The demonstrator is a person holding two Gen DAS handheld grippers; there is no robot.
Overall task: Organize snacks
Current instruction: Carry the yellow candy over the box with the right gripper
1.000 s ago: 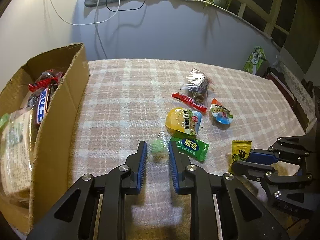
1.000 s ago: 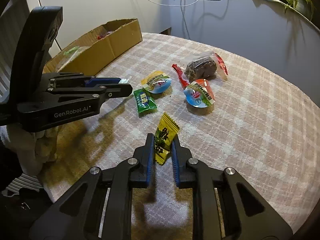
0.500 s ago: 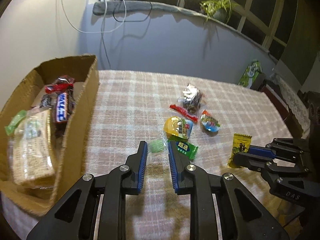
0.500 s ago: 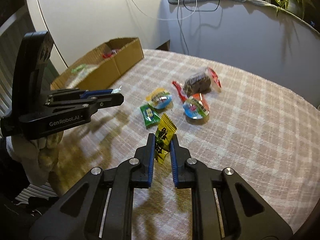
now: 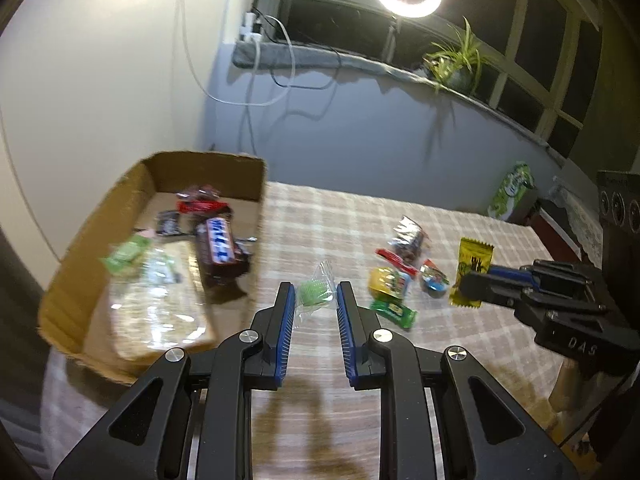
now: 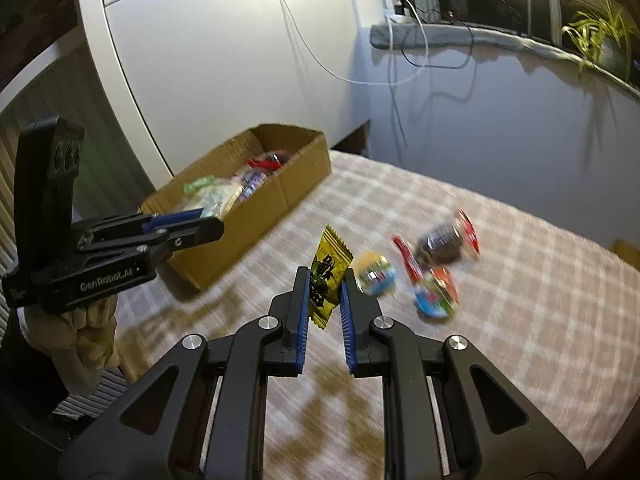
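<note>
My left gripper (image 5: 316, 294) is shut on a small green candy in a clear wrapper (image 5: 314, 300) and holds it above the plaid cloth, just right of the cardboard box (image 5: 208, 174). The box holds a chocolate bar (image 5: 218, 242), a large clear pack and other snacks. My right gripper (image 6: 326, 282) is shut on a yellow sachet (image 6: 330, 266), lifted off the table. In the left wrist view the right gripper (image 5: 466, 290) and yellow sachet (image 5: 474, 262) hang at the right. The left gripper (image 6: 216, 229) shows by the box (image 6: 280, 196).
Loose on the cloth lie a yellow jelly cup (image 5: 390, 282), a green packet (image 5: 394, 312), a red-and-blue cup (image 5: 434, 280), a red stick (image 5: 396, 259) and a clear bag of dark snack (image 5: 410, 236). A green pack (image 5: 514, 192) stands at the far edge. A gloved hand (image 6: 80, 332) holds the left gripper.
Both grippers have risen off the table with their snacks still gripped. The left one has swung toward the box, whose inside now shows more fully.
</note>
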